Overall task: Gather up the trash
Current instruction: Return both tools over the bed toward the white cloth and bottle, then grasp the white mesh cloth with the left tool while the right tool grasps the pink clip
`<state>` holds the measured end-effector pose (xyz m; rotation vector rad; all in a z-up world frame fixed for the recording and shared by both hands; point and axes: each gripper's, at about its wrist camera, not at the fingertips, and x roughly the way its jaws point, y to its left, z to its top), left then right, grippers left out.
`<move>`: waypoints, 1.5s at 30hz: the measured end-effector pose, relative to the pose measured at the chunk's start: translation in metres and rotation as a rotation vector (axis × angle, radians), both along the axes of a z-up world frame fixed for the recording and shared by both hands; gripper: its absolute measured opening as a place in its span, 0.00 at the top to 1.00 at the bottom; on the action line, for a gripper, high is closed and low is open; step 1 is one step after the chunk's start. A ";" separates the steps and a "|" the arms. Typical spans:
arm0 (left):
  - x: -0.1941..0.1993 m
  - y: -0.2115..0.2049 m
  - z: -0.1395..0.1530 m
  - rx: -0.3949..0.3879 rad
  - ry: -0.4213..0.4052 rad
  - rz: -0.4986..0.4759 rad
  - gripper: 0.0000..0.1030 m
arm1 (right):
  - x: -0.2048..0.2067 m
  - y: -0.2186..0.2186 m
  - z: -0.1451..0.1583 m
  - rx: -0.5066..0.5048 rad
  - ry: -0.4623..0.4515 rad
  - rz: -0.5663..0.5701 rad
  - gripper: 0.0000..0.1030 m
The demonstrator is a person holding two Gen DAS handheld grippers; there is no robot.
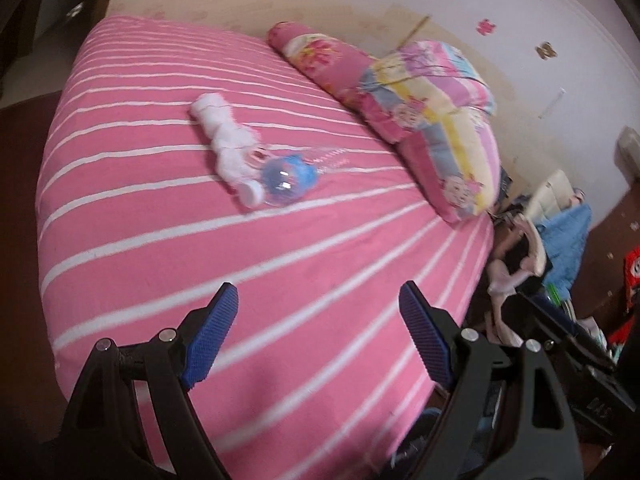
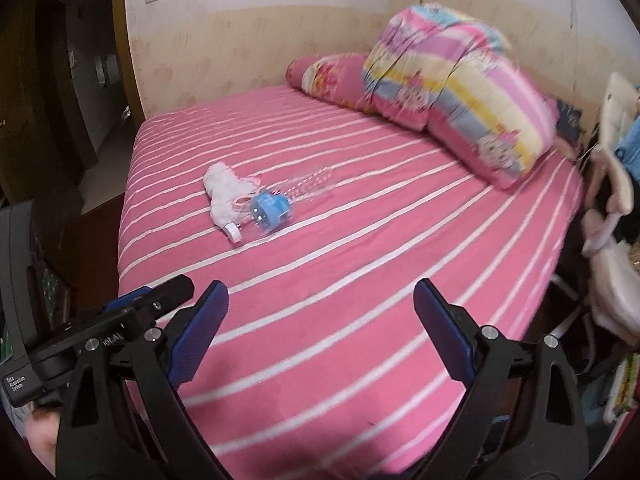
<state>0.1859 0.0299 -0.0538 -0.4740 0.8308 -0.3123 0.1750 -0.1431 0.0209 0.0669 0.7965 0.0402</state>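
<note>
A clear plastic bottle with a blue label [image 1: 289, 178] [image 2: 270, 212] and white cap [image 1: 251, 193] [image 2: 233, 233] lies in the middle of the pink striped bed [image 1: 160, 248] [image 2: 360, 280]. Crumpled white tissue [image 1: 224, 136] [image 2: 226, 192] lies touching it on the left. My left gripper [image 1: 319, 294] is open and empty above the bed's near part, well short of the trash. My right gripper [image 2: 321, 290] is open and empty, also short of it. The left gripper's body [image 2: 120, 316] shows at the right wrist view's lower left.
A colourful folded quilt [image 1: 436, 120] [image 2: 460, 92] and pink bolster [image 1: 316, 56] [image 2: 328, 72] lie at the bed's far right by the wall. Piled clothes and clutter [image 1: 552, 248] [image 2: 612, 208] stand beside the bed's right edge. A doorway [image 2: 92, 80] is at the left.
</note>
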 end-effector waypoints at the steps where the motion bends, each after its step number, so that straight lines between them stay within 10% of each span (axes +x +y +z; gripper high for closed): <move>1: 0.008 0.003 -0.004 0.001 0.004 0.007 0.22 | 0.010 -0.001 -0.007 0.021 0.010 -0.001 0.10; 19: 0.166 0.059 -0.061 0.033 0.092 0.138 0.22 | 0.168 0.019 -0.082 0.243 0.083 -0.014 0.10; 28: 0.205 0.069 -0.072 -0.092 0.135 0.152 0.24 | 0.230 0.042 -0.080 0.305 0.105 0.104 0.10; 34: 0.232 0.075 -0.087 -0.179 0.197 0.167 0.34 | 0.286 0.068 -0.098 0.239 0.247 0.219 0.34; 45: 0.282 0.074 -0.112 -0.228 0.330 0.085 0.41 | 0.322 0.128 -0.132 -0.101 0.463 0.586 0.24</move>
